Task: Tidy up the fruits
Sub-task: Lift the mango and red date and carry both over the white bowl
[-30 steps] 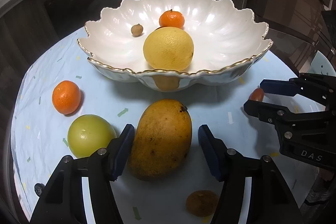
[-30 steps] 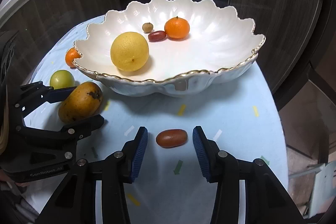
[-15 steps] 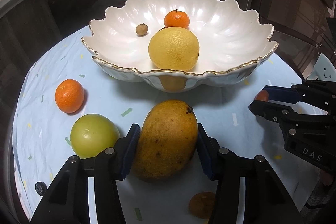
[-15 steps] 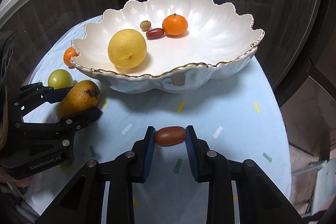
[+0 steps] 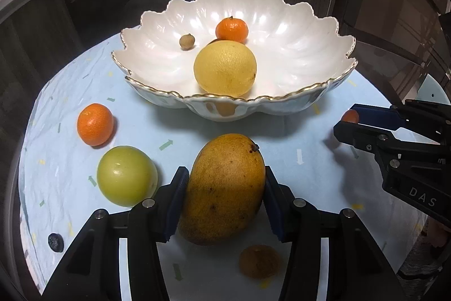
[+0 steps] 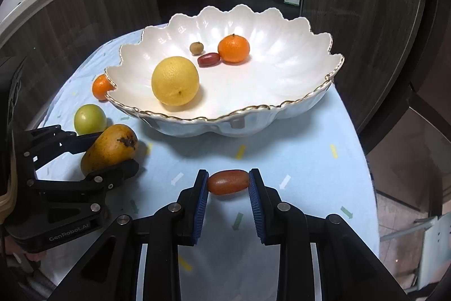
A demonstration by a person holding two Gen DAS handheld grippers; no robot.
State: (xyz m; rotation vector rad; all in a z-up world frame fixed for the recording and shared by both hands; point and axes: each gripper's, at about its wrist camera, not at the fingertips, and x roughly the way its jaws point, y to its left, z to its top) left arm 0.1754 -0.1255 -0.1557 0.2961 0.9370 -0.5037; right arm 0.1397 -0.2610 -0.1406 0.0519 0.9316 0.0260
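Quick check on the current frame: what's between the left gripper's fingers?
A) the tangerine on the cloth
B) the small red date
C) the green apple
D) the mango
D: the left gripper has both blue pads pressed against the sides of the mango. The green apple and the tangerine sit free on the cloth to its left, and the red date is pinched in the right gripper.

"DAS" on right gripper (image 5: 348, 123), "GenRobot.AI" on left gripper (image 6: 112, 154)
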